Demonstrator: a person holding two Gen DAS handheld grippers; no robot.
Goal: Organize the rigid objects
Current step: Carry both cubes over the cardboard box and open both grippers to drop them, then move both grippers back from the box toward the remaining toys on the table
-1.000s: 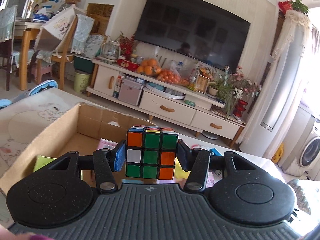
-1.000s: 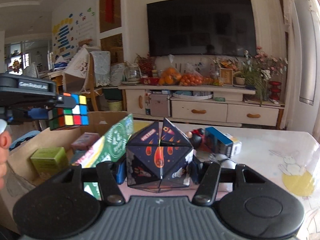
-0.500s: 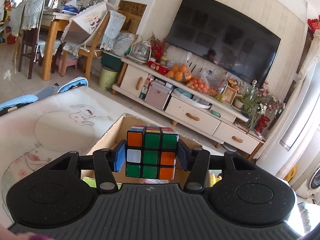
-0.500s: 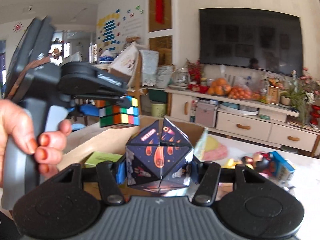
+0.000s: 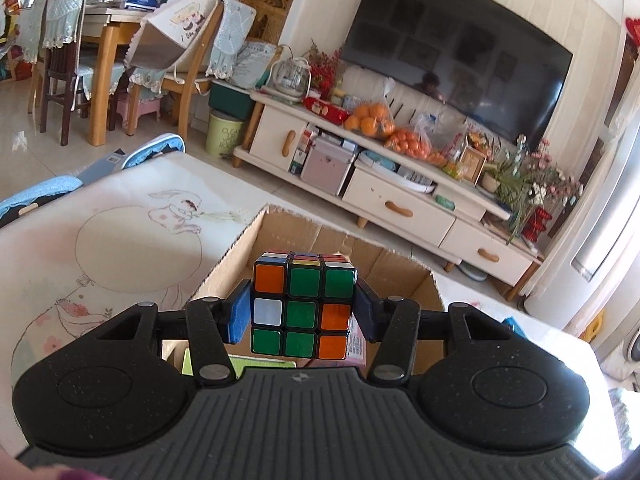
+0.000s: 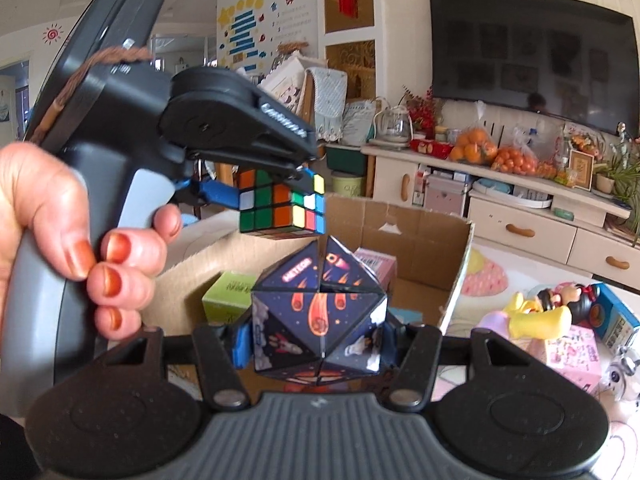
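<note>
My left gripper (image 5: 302, 308) is shut on a Rubik's cube (image 5: 303, 305), whose green and orange face points at the camera. It hangs over the near left part of an open cardboard box (image 5: 404, 268). From the right wrist view the same cube (image 6: 280, 206) floats above the box (image 6: 424, 236), carried by the left gripper held in a hand (image 6: 60, 240). My right gripper (image 6: 318, 344) is shut on a dark folding cube with space and meteor prints (image 6: 318, 328), just in front of the box's near side.
Inside the box lie a green carton (image 6: 228, 296) and a pink carton (image 6: 376, 264). Right of the box the table holds a cartoon figure (image 6: 556, 304), a blue box (image 6: 616, 320) and a pink packet (image 6: 572, 354). A TV cabinet (image 5: 400, 208) stands behind the table.
The right gripper has swung left with the folding cube, and the box now lies straight ahead with the left gripper looming close. The left view has turned left; more of the tablecloth shows.
</note>
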